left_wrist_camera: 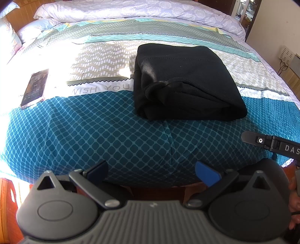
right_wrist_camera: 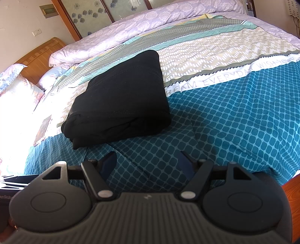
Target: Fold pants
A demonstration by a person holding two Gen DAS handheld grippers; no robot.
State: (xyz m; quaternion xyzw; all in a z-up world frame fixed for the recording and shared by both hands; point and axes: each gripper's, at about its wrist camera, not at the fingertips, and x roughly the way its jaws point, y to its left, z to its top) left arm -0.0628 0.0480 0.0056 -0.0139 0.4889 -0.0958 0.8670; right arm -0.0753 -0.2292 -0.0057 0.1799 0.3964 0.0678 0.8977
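Note:
The black pants (left_wrist_camera: 185,80) lie folded into a thick square bundle on the patterned bedspread (left_wrist_camera: 93,135). They also show in the right wrist view (right_wrist_camera: 121,101). My left gripper (left_wrist_camera: 151,172) is open and empty, held back near the bed's front edge, well short of the pants. My right gripper (right_wrist_camera: 148,165) is open and empty too, over the teal part of the bedspread (right_wrist_camera: 243,122), just in front of the bundle. One finger of the right gripper shows at the right edge of the left wrist view (left_wrist_camera: 262,140).
A phone (left_wrist_camera: 35,88) lies on the bed left of the pants. A rolled lilac duvet (left_wrist_camera: 131,9) lies across the far side. Pillows (right_wrist_camera: 15,88) and a wooden headboard (right_wrist_camera: 41,54) are to the left. A wall (left_wrist_camera: 277,24) stands on the right.

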